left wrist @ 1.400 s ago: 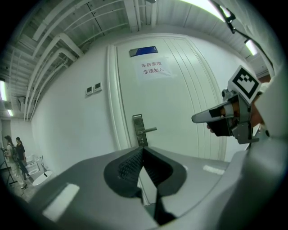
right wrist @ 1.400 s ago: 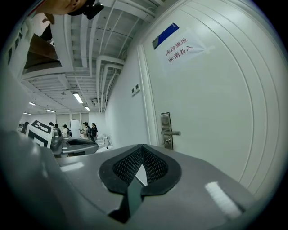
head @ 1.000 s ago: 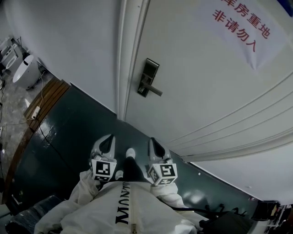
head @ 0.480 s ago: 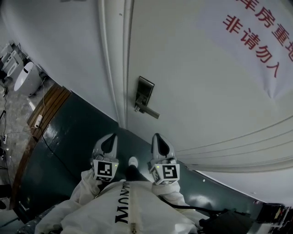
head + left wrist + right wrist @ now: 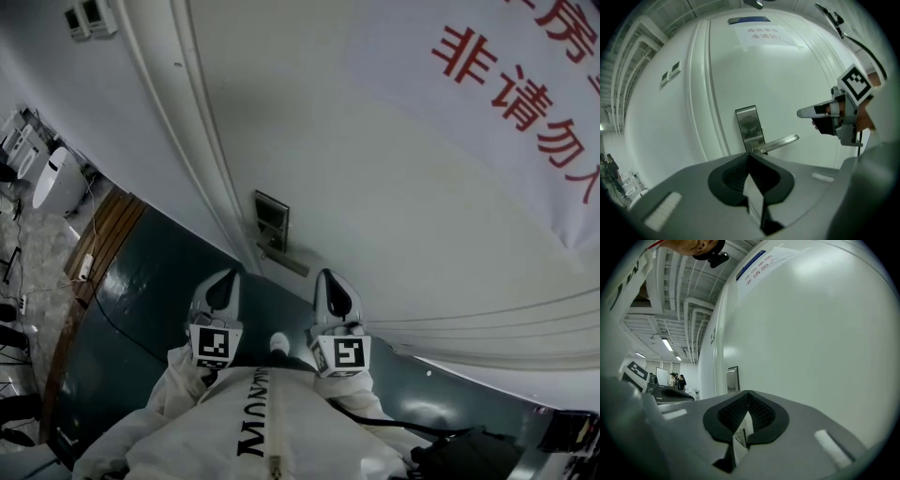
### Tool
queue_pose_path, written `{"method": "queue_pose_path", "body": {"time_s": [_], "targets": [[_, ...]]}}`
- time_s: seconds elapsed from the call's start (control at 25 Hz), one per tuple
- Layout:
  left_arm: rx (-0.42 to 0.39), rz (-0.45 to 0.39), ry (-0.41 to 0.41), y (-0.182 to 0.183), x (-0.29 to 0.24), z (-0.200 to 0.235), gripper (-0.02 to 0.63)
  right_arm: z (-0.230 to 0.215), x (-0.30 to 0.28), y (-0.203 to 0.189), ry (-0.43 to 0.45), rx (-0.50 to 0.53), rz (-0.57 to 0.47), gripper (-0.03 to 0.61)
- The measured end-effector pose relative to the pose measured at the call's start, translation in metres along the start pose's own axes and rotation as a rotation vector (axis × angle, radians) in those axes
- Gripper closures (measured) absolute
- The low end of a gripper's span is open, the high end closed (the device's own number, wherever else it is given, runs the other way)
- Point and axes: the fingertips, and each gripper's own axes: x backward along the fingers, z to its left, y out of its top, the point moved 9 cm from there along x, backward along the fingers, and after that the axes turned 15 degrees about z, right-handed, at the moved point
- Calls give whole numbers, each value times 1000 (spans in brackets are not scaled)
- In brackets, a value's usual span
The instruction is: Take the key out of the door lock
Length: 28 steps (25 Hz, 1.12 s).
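The fingers of the left gripper [image 5: 223,284] are pressed together with nothing in them. The right gripper [image 5: 330,284] beside it looks the same. The big change is the door [image 5: 394,187], which is much closer than a second ago. The lock plate [image 5: 272,219] was far up at 12 o'clock. Now it sits just past the tips, at 1 o'clock from the left gripper and 11 o'clock from the right. The handle [image 5: 287,262] sticks out under it. I cannot see the key, but it should be somewhere in that lock. I think the walk to the door is nearly done. A gripper must open before it can grab anything.
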Motion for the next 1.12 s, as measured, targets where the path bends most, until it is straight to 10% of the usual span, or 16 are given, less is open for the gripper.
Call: {"method": "queue_pose_path", "body": {"time_s": [0.64,1.12], "targets": [[-52,-5,-138,19,-54,17,614,-14,-15,-2,-149,-93,36,578],[393,78,-436,-19,-78,36,612,21,-21,-6,-243,-106,93,578]]}}
